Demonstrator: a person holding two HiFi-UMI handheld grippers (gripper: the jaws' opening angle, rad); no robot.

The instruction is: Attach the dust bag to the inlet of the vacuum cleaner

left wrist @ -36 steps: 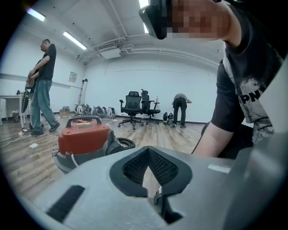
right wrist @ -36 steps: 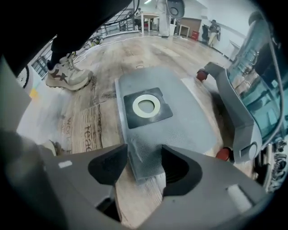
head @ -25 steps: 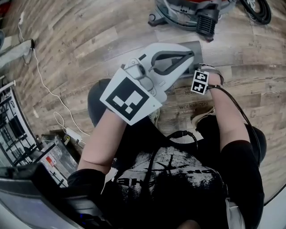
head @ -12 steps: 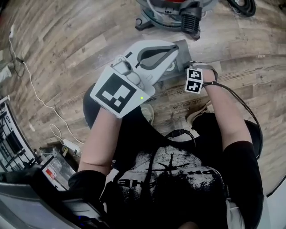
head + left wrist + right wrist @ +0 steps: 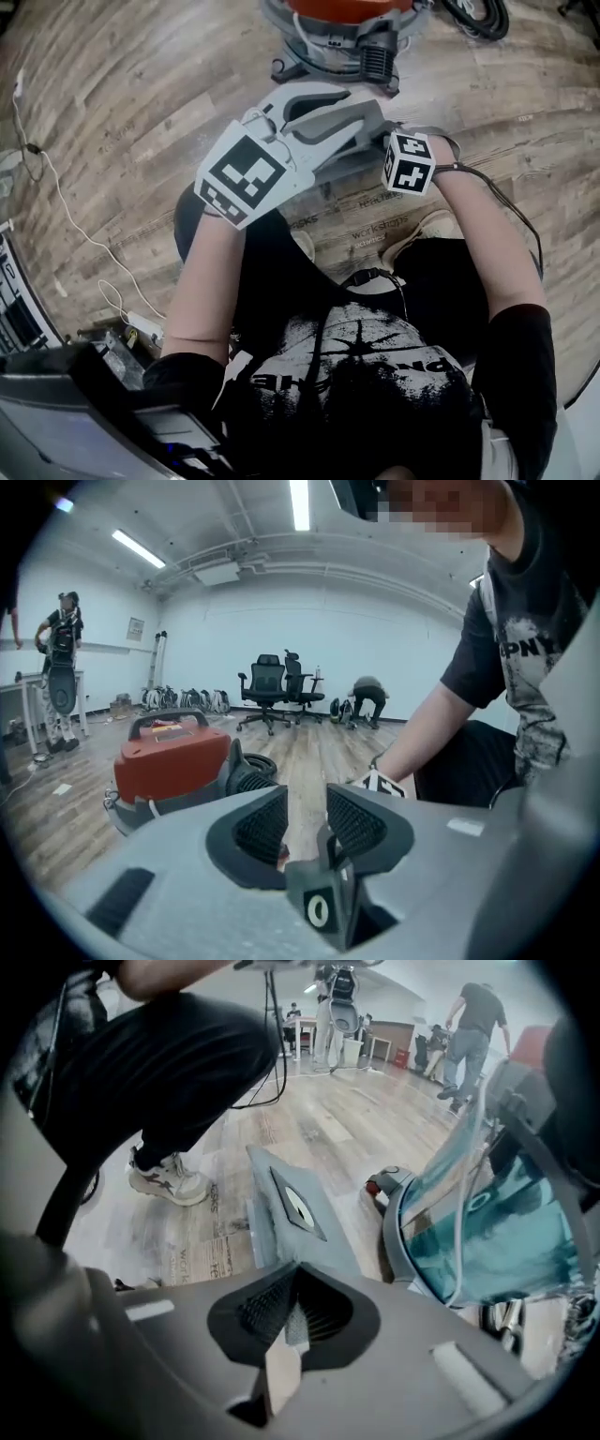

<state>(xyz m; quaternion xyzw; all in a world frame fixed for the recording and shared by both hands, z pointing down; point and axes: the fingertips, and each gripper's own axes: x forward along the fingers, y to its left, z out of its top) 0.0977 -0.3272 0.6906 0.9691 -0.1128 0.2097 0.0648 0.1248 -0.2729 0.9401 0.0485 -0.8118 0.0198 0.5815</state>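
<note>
Grey wood-grain plank floor seen from above, beneath a person in a black printed T-shirt. Holds a grey plastic two-jaw gripper in each hand, both reaching forward towards a red-topped, grey-based canister vacuum cleaner at the top edge of the head view. Left gripper with jaws parted, having just been opening, only floor showing through the gap and the vacuum cleaner ahead to its left. Right gripper pointing steeply down, jaws pressed together on the near edge of a flat grey dust bag. Bag stretching away from those jaws above the floor, with its dark square collar with a pale round hole facing up, near the vacuum cleaner's wheeled base but not fitted to the machine. Unclear whether the bag's far end touches the boards. Pale trainer on the floor to the bag's left in the right gripper view.
</note>
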